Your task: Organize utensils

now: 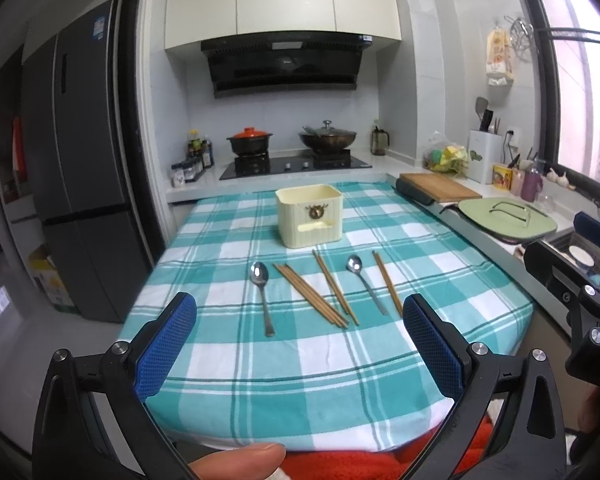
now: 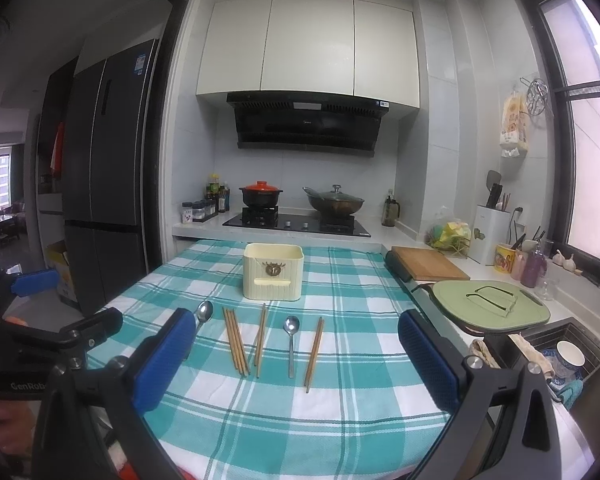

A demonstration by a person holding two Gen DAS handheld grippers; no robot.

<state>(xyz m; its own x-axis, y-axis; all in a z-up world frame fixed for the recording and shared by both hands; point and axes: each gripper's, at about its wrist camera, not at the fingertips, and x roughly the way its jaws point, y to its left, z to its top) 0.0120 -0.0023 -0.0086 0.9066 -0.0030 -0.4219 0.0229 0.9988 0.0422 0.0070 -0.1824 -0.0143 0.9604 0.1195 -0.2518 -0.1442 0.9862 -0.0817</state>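
Both tongs are being held wide apart, nothing between the blue pads: left gripper [image 1: 300, 344], right gripper [image 2: 296, 360], both hovering over the near edge of the teal-and-white checked tablecloth [image 1: 340, 380].

Utensils are lying in a loose row ahead of both, well apart from the pads: steel spoon on the left [image 1: 262, 292], bundle of brown wooden chopsticks [image 1: 310, 294], second chopstick pair [image 1: 336, 288], second steel spoon [image 1: 364, 282], rightmost chopstick pair [image 1: 388, 284]. Long axes are running roughly away from the tongs, so handles are pointing toward them.

The cream ribbed plastic holder box [image 1: 309, 216] is standing upright just beyond the row, empty as far as can be seen.

The left spoon is judged nearer the left gripper; the rightmost pair [image 2: 314, 354] nearer the right.
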